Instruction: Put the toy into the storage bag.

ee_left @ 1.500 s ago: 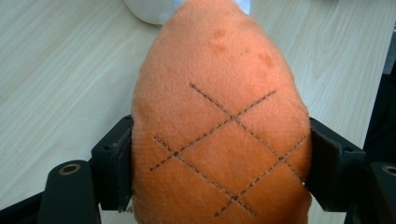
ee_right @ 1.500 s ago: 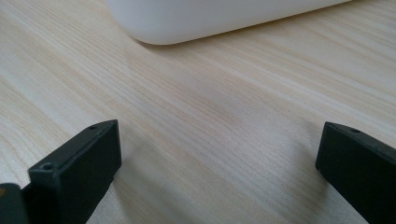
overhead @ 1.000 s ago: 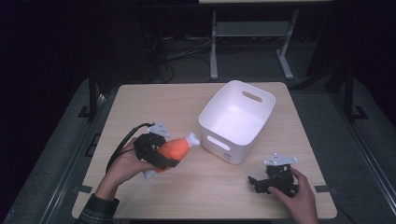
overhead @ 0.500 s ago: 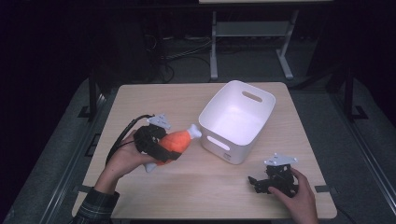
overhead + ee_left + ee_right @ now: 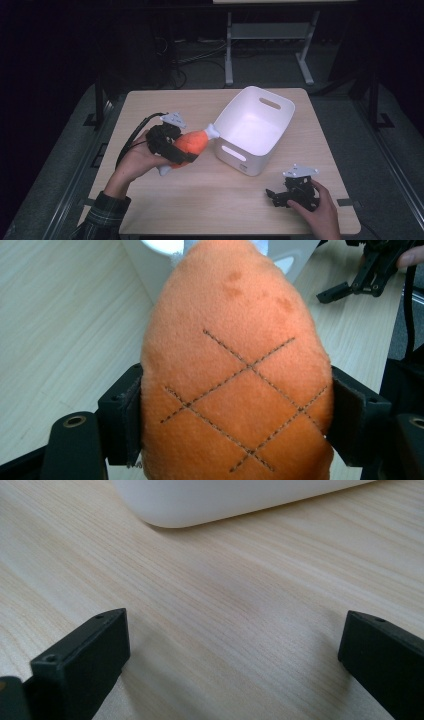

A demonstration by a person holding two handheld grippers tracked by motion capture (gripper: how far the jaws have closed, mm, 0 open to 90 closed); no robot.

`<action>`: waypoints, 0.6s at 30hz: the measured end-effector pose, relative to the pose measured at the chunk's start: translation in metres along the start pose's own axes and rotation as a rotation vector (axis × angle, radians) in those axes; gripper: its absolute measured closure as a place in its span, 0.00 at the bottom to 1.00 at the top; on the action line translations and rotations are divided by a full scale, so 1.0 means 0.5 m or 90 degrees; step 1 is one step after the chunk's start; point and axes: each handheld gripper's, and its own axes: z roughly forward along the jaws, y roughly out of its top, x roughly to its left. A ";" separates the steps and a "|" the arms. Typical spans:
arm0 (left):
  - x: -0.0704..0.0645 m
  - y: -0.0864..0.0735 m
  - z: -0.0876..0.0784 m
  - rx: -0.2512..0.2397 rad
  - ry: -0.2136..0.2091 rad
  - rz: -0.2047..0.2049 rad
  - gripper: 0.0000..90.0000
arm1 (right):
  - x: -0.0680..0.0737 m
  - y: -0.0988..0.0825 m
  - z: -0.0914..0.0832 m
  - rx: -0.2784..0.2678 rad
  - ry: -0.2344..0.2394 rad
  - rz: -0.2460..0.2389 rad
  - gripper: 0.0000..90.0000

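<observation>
An orange plush drumstick (image 5: 192,142) with a white bone end hangs above the table, its tip close to the rim of the white bin (image 5: 260,102). My left gripper (image 5: 186,148) is shut on its thick body. In the left gripper view the black pads (image 5: 131,412) press into both sides of the orange plush (image 5: 235,365), stitched with crossing lines. My right gripper (image 5: 272,196) rests low on the table near the front right, a hand around it. Its jaws stand wide open over bare wood (image 5: 235,630) with nothing between them.
The white bin, with slot handles, sits on the right half of the light wooden table (image 5: 165,100); its bottom edge (image 5: 225,505) lies just ahead of my right gripper. Dark floor, cables and a metal stand lie beyond the far edge.
My left gripper has lifted the plush drumstick and carried it up and right, nearer the bin's rim. The right gripper has stayed where it was.
</observation>
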 end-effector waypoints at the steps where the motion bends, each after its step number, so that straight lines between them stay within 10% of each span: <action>1: 0.001 0.004 -0.001 -0.001 0.001 0.002 0.25 | 0.000 0.000 0.000 0.000 0.000 0.000 0.00; 18: 0.018 0.088 0.001 -0.003 0.003 0.018 0.25 | 0.000 0.000 0.000 0.000 0.000 0.000 0.00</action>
